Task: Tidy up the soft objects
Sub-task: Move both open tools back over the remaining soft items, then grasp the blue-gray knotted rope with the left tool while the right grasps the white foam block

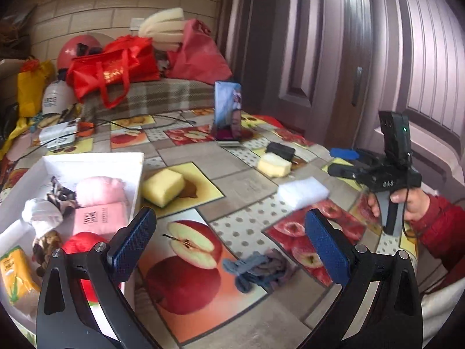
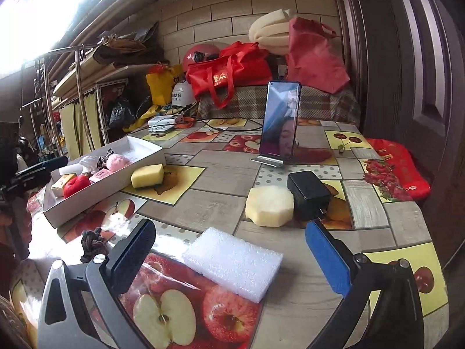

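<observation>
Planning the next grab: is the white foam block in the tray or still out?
Out. The white foam block lies flat on the tablecloth, apart from the tray.

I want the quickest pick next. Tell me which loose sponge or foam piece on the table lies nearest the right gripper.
The white foam block. It lies between the open right gripper's fingers; the pale yellow sponge by the black charger and the yellow sponge beside the tray lie farther off.

Cream brick wall (image 2: pixel 203 14), dark panelled door (image 1: pixel 334 43), bright window glare.

Left tool (image 1: pixel 229 240) and right tool (image 2: pixel 229 250): black frames, blue textured pads, silver screws; red sleeve (image 1: pixel 441 229).
</observation>
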`<state>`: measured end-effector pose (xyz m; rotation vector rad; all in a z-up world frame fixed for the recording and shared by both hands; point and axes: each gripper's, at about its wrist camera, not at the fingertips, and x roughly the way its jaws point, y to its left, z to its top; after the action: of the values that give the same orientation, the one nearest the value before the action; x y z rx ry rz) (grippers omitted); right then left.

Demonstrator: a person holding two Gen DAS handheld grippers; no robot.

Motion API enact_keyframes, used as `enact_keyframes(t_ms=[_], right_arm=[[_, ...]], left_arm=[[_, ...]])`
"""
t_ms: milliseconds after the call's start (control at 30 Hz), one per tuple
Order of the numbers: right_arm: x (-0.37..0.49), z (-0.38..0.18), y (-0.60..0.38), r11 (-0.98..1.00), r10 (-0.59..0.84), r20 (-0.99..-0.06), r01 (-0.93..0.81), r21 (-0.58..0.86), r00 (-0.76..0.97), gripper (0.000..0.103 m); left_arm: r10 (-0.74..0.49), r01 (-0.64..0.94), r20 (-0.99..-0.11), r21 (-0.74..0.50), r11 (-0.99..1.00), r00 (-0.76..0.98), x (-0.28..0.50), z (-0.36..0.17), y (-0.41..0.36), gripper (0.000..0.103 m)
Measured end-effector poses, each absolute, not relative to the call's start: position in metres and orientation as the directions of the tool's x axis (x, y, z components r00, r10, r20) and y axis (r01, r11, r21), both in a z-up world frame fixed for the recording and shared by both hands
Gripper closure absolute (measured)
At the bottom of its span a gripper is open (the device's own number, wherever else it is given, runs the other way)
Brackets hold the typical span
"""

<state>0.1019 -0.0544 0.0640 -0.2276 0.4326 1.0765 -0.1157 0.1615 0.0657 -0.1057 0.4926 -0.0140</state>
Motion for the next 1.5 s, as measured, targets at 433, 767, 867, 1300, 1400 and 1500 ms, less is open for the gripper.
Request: enact_keyframes(t_ms=[433, 767, 867, 1300, 1400, 1500], right_arm=[[0.128, 0.027, -0.009, 0.236, 0.682, -0.709, -0.972, -0.02, 0.18, 0.0], [0.114, 0.012, 0.0, 0.147, 0.607, -0.78, -0.986, -0.076, 0.15, 0.001], [0.117, 0.014, -0.003, 0.147, 0.62, -0.774, -0.988, -0.051, 0.132, 0.019], [0.091, 0.022, -0.007, 0.157, 0.661, -0.723, -0.979, -0.128, 0.201, 0.049], [0.085, 0.03, -0.01, 0.191, 0.702, -0.676, -0.974, -0.122, 0.223, 0.049], [0.082, 0.042, -0.015, 0.246, 0.757, -0.603, -0.965, -0.095, 0.252, 0.049]], left_arm=[[-0.187, 0.069, -0.747, -0.186, 0.98, 0.638, -0.07, 0.014, 0.139, 0.001], [-0.123, 0.052, -0.762, -0.117, 0.992, 0.636, -0.062, 0.013, 0.133, 0.023], [-0.107, 0.033, -0.758, -0.112, 0.993, 0.644, -0.063, 0.014, 0.136, 0.047], [-0.075, 0.006, -0.702, -0.1, 0.995, 0.708, -0.073, 0.023, 0.138, 0.072], [-0.052, -0.018, -0.672, -0.096, 0.995, 0.738, -0.077, 0.028, 0.14, 0.072], [-0.018, -0.029, -0.637, -0.063, 0.998, 0.771, -0.082, 0.034, 0.135, 0.072]])
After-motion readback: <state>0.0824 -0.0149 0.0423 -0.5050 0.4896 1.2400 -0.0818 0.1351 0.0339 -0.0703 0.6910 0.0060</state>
